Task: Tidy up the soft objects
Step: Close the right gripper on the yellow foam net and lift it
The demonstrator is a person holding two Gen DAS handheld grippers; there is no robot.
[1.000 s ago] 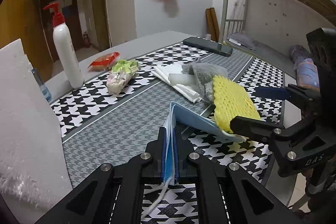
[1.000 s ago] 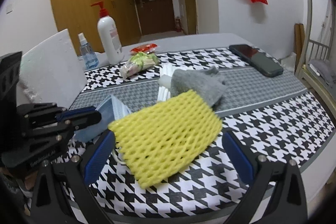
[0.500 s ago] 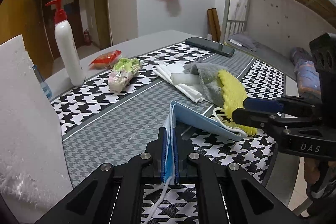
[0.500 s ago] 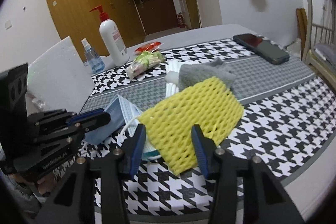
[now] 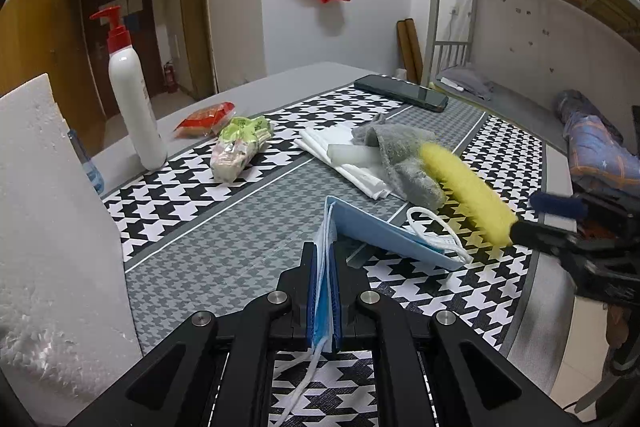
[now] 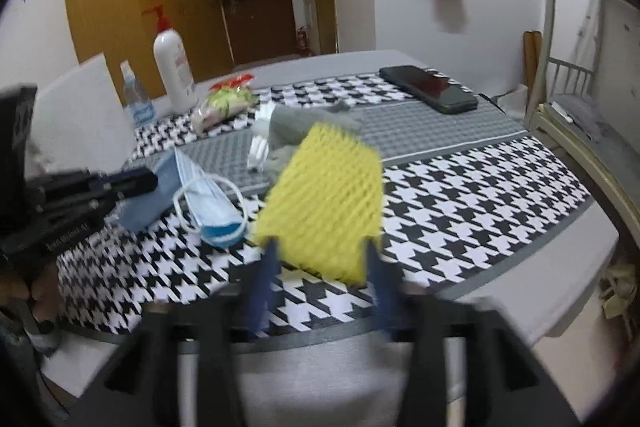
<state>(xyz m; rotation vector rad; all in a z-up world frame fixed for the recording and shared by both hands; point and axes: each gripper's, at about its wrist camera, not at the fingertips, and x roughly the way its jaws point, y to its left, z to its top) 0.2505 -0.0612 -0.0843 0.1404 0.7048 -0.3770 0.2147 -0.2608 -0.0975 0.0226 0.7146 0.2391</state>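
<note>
the left gripper (image 5: pixel 323 291) clamps the blue mask (image 5: pixel 384 231); the right gripper (image 6: pixel 320 259), jaws just reopening around the yellow foam net (image 6: pixel 324 195) at centre frame, could drop it.

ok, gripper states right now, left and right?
Left gripper: shut on the blue face mask.
Right gripper: jaws have just been opening; yellow foam net between them, grip unclear.

Yellow net (image 6: pixel 320 203); pale blue mask (image 5: pixel 384 231); grey cloth (image 5: pixel 400 155); black-and-white houndstooth runner (image 6: pixel 460 187); white bottle (image 5: pixel 134 107), red pump.
</note>
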